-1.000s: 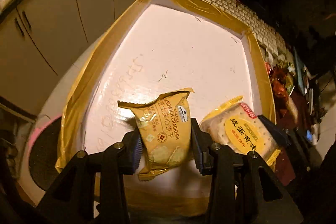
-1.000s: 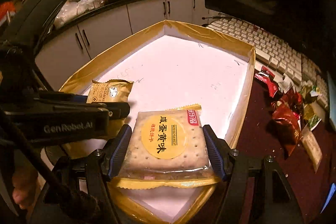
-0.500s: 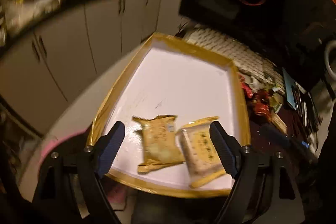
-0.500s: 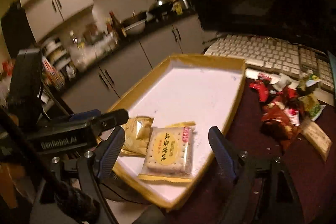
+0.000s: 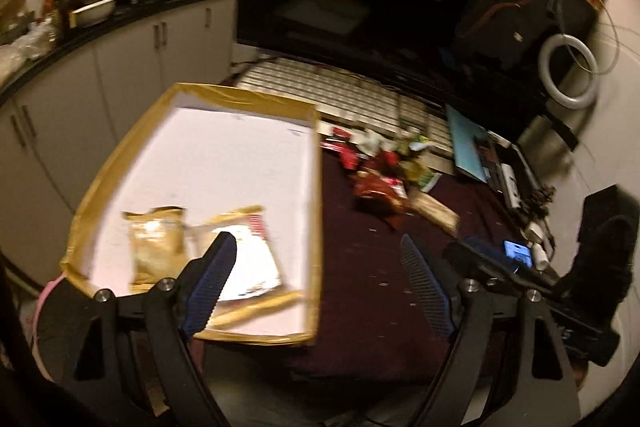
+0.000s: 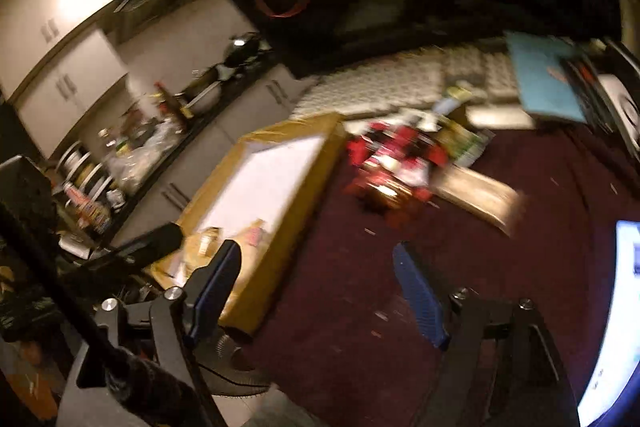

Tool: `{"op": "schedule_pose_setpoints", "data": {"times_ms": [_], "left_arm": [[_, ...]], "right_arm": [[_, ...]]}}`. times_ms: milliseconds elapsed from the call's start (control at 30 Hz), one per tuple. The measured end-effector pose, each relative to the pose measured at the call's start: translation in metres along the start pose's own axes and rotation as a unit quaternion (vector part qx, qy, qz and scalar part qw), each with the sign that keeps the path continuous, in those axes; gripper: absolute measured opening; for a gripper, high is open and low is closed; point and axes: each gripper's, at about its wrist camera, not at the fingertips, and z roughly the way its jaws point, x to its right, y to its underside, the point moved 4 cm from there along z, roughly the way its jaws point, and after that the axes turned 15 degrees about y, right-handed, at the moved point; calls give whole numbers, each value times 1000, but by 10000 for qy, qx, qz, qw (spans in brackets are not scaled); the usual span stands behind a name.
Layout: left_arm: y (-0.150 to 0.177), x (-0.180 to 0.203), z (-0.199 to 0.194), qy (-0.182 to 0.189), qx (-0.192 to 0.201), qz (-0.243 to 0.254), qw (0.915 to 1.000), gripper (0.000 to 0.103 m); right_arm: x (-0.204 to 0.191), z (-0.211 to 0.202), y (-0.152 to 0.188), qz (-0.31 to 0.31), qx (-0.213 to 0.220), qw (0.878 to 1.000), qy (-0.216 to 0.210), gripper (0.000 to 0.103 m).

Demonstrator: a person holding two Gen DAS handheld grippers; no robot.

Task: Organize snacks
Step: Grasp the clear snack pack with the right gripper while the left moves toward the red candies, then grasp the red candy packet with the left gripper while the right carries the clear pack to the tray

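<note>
While two cracker packets (image 5: pixel 200 247) lie in the tray (image 5: pixel 316 207), both grippers gape empty, the snack pile (image 5: pixel 384 179) waits.

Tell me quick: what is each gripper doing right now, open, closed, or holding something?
Left gripper: open, holding nothing, jaws just opened.
Right gripper: open, holding nothing, jaws just narrowed slightly.

Two yellow cracker packets (image 5: pixel 156 247) lying flat, side by side, at near end of white tray (image 5: pixel 240 163); loose snack pile (image 5: pixel 384 179) beside it.
</note>
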Motion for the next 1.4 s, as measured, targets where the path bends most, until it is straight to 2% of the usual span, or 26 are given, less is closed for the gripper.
{"op": "schedule_pose_setpoints", "data": {"times_ms": [200,367,433,567,667,767,800,967,1000,1033,1133,1233,1400], "left_arm": [[5,21,29,228,-361,110,9990,84],[6,21,39,283,-459,92,9985,84],[5,17,40,308,-486,31,9983,84],[3,11,40,328,-507,-39,9982,84],[1,9,41,336,-534,-93,9980,84],[-3,10,47,514,-644,-203,9964,84],[-5,11,49,546,-681,-225,9959,84],[-15,19,78,739,-991,-438,9914,84],[-17,21,83,725,-1014,-451,9912,84],[-22,23,92,713,-1048,-477,9908,84],[-29,28,115,628,-1243,-556,9887,83],[-33,35,143,328,-1437,-517,9877,82],[-33,33,182,-272,-1544,-578,9859,68]], "right_arm": [[36,15,-1,307,-302,9985,333,70],[52,38,-34,148,-515,9960,709,70],[56,53,-50,12,-631,9927,1032,70],[68,80,-68,124,-824,9869,1384,70],[73,96,-60,59,-1096,9802,1646,64],[63,84,-44,-335,-956,9789,1777,61],[60,79,-37,-437,-923,9780,1820,57],[41,61,-7,-851,-663,9732,2033,50],[41,60,-5,-870,-606,9713,2130,41],[40,58,-4,-816,-555,9716,2148,37],[49,48,0,-556,-422,9774,1998,33],[55,40,2,-194,-266,9834,1782,33],[56,40,2,-59,-158,9836,1797,33]]}}
